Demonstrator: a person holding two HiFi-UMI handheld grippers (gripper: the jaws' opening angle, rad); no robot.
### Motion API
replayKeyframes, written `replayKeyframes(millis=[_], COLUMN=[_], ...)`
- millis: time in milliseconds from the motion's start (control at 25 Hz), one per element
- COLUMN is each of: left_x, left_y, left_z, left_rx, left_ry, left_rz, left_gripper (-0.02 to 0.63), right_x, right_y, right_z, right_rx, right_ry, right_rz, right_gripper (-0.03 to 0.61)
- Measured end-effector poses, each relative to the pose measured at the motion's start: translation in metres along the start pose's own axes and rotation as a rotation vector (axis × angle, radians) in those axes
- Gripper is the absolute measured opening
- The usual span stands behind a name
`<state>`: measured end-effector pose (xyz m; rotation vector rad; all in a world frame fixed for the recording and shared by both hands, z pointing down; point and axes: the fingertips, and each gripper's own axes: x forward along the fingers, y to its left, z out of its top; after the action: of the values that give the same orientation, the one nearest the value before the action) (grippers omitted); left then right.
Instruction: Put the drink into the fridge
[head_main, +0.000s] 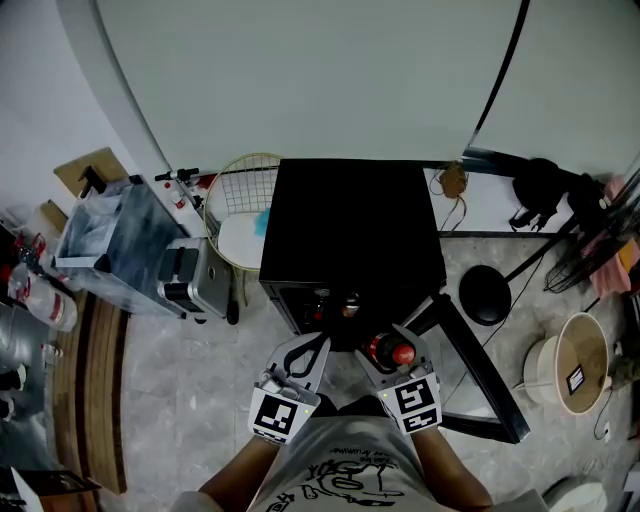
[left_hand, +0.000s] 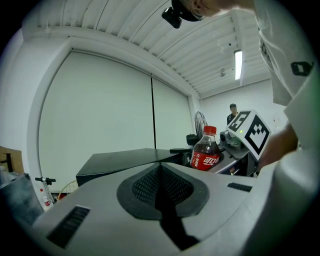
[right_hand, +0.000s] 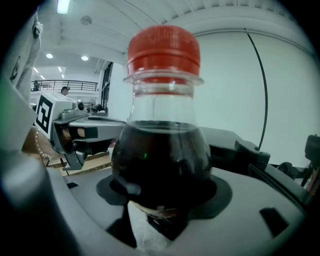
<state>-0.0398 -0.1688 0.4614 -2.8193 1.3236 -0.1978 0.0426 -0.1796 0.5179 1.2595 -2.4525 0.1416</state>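
From the head view, the left gripper and right gripper hung side by side, with the open front of the black fridge just beyond their fingertips. The swung-out fridge door ran close along the right gripper's outer side. Bare floor lay outside the left gripper.

In the left gripper view, its fingers were pressed together on nothing, and the fridge's top edge stood ahead of them. Only this view showed the cola bottle with its red label, to the fingers' right.

In the right gripper view, the fingers pinched the bottle low on its body, cap upward, and it hid most of what lay ahead.
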Motion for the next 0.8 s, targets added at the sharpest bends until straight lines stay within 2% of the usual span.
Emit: replayKeyframes(millis=[200,360,800], left_x=[0.010,0.019,0.044], left_y=[0.007,0.012,0.024], left_z=[-0.018,-0.032,-0.068], left_rx=[0.023,-0.012,-0.005], left_ry=[-0.007,0.000,0.003], left_rz=[-0.006,0.000,0.009], left_gripper=[0.021,0.021,0.020], right_x=[0.017,0.032,0.072], right_y=[-0.003,-0.010,-0.023], right_z=[-0.015,-0.028,-0.059], right_rx=[0.019,0.018,0.029], right_ry=[0.025,0.030,0.070], right_rz=[0.006,0.000,-0.003], right_gripper=[0.308,0.308,0.308])
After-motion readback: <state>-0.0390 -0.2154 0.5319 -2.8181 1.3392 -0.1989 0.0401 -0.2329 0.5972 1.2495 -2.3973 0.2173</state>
